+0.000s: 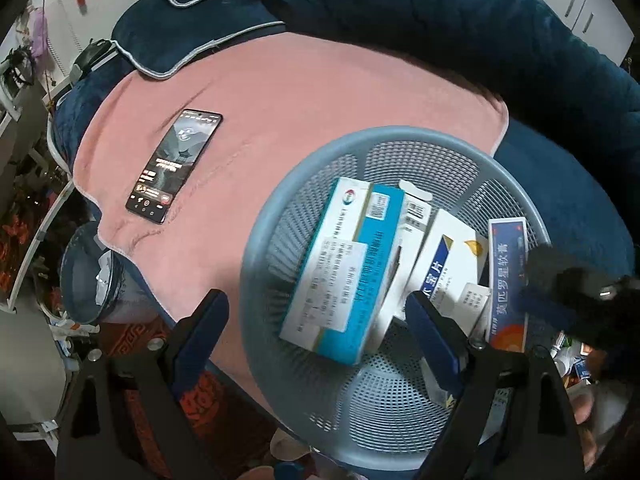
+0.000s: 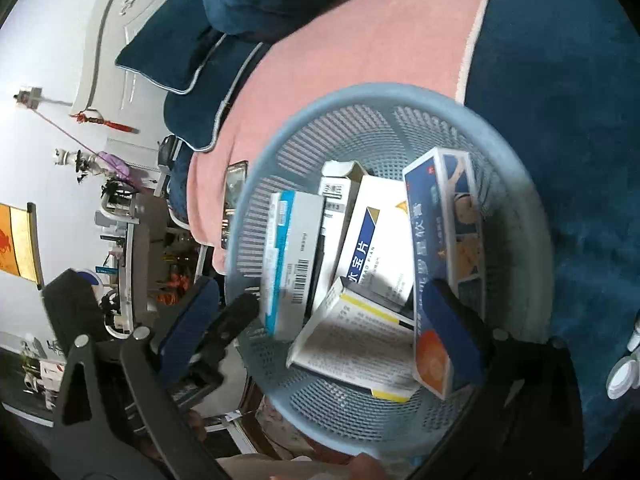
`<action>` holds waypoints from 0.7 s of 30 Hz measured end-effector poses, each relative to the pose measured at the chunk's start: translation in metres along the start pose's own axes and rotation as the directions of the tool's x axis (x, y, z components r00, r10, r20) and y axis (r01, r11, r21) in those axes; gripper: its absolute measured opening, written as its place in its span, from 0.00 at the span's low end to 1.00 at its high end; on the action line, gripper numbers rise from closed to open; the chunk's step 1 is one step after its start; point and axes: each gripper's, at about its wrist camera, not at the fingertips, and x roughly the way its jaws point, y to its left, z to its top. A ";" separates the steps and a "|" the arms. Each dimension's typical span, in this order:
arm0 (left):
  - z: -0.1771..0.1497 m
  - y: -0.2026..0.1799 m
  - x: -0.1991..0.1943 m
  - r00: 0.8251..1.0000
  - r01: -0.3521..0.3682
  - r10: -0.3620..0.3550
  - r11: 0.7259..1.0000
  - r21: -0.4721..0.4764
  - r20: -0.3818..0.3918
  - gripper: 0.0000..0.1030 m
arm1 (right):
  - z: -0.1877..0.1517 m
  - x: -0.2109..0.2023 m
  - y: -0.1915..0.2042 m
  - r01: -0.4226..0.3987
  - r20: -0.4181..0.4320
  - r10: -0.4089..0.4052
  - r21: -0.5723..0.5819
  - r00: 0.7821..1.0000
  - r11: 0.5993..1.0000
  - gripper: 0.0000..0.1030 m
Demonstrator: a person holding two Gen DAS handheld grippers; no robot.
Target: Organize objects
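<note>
A: Left wrist view, report.

B: The left hand-held gripper [image 1: 316, 332] has its jaws spread wide, nothing pinched. They straddle the near rim of the blue mesh basket [image 1: 304, 160], one finger outside the rim over the pink blanket [image 1: 320, 92], the other inside. The basket rests on the pink blanket, partly over the dark blue bedding [image 1: 560, 184]. Inside it, a teal-and-white box [image 1: 344, 264] lies flat, a white box with blue stripe [image 1: 448, 264] leans beside it, and a blue-and-orange box [image 1: 506, 280] stands along the right wall. A phone [image 1: 174, 166] lies on the blanket, well apart from the basket, screen lit. The right hand-held gripper [image 1: 568, 292] enters at the right edge, blurred.

A: Right wrist view?

B: The right hand-held gripper [image 2: 320, 320] is spread to its widest, with nothing gripped. One finger is outside the basket [image 2: 360, 96] rim, the other inside, just beside the blue-and-orange box [image 2: 436, 264], which leans against the wall. A white-and-yellow box [image 2: 352, 344] lies on the basket floor between the fingers. The teal-and-white box [image 2: 292, 264] stands on edge at left; the white box with blue stripe [image 2: 372, 236] is behind.
</note>
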 end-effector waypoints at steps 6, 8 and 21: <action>0.000 -0.003 0.002 1.000 -0.005 0.005 1.000 0.013 -0.004 0.88 | 0.003 -0.005 -0.002 0.024 0.031 -0.024 -0.001 0.999 1.000 1.00; 0.000 -0.004 0.003 1.000 -0.011 0.011 1.000 0.016 -0.011 0.88 | 0.000 0.006 -0.007 -0.004 -0.020 0.004 0.022 1.000 1.000 1.00; -0.009 -0.034 0.008 0.993 0.108 -0.101 0.986 0.125 -0.063 0.88 | -0.002 -0.026 -0.004 -0.060 0.050 0.057 0.057 0.997 0.997 1.00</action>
